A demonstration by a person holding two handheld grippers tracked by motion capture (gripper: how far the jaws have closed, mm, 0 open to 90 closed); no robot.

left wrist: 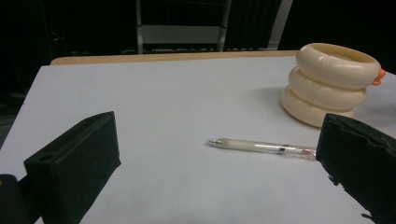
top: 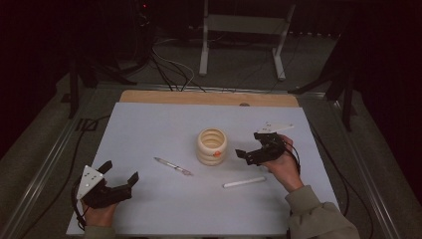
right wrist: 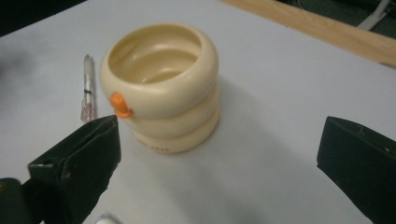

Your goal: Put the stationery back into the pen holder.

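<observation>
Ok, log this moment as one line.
left gripper open, empty | right gripper open beside cream holder | pen, white stick on table

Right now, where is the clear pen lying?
In the high view, the clear pen lies on the white sheet, just left of the cream holder, between both claws.

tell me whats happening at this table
A person sits at a white table with a two-jaw gripper in each hand. The right gripper is open and close beside a cream ringed cup, not touching it. The left gripper is open near the front left, aimed toward a clear pen lying flat. A white stick lies in front of the cup. Nothing is held yet.
</observation>
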